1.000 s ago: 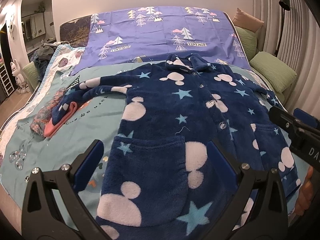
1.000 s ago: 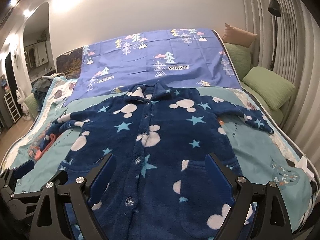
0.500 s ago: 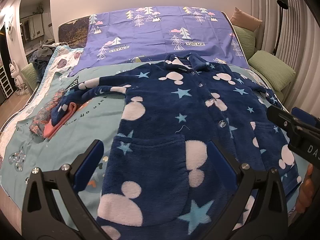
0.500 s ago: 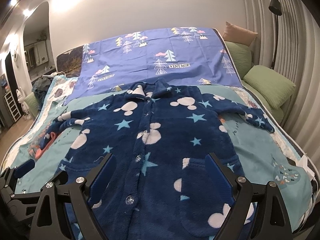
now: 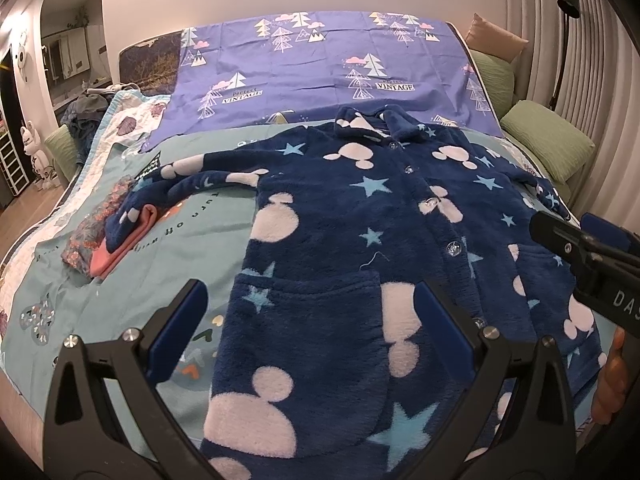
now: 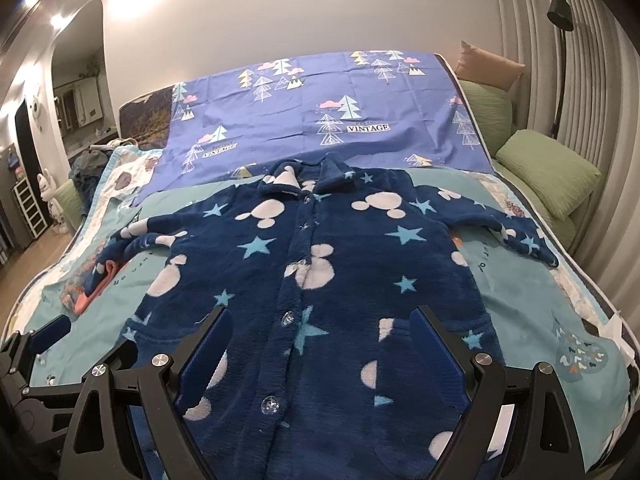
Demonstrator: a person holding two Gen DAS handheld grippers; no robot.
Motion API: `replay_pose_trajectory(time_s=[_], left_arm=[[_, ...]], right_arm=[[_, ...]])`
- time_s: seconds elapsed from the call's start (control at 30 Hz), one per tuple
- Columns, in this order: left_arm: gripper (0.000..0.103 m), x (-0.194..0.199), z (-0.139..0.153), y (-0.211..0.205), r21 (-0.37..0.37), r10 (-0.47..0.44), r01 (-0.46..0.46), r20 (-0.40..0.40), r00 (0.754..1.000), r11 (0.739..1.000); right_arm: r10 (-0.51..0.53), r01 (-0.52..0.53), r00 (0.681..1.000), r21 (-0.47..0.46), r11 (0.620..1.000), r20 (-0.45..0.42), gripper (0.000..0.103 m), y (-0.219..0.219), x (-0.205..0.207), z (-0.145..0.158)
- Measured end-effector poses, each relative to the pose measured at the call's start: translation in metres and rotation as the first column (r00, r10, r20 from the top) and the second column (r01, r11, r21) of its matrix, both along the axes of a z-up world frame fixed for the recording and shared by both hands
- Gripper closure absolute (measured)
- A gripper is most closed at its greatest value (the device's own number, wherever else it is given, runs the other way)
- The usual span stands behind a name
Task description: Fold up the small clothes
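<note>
Tools (image 5: 308,330) (image 6: 320,354) agape above spread robe (image 6: 320,280)

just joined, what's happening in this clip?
A person holds a gripper in each hand over a bed. A navy fleece pajama top with stars and mouse-head shapes lies flat and buttoned, sleeves spread out, not yet folded. The left gripper and right gripper both hover near the hem with jaws open, holding nothing. A small pile of folded clothes sits under the cuff of one sleeve.
</note>
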State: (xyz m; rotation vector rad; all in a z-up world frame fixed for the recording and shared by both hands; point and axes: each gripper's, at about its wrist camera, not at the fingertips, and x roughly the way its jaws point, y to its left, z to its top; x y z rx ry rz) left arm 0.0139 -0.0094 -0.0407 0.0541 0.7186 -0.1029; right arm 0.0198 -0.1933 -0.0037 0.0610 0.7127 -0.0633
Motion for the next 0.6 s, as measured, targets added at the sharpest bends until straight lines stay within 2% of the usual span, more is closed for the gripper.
replay_pose_trajectory(time_s=[0.43, 0.6], left_arm=[[0.001, 0.004, -0.002, 0.006, -0.006, 0.008, -0.008, -0.001, 1.000, 1.000], [0.001, 0.013, -0.007, 0.018, -0.021, 0.026, -0.026, -0.020, 0.999, 0.999]], right_arm=[[-0.003, 0.004, 0.999, -0.012, 1.000, 0.036, 0.011, -0.006, 0.016, 0.019], [0.014, -0.013, 0.999, -0.050, 0.999, 0.029, 0.011, -0.002, 0.030, 0.023]])
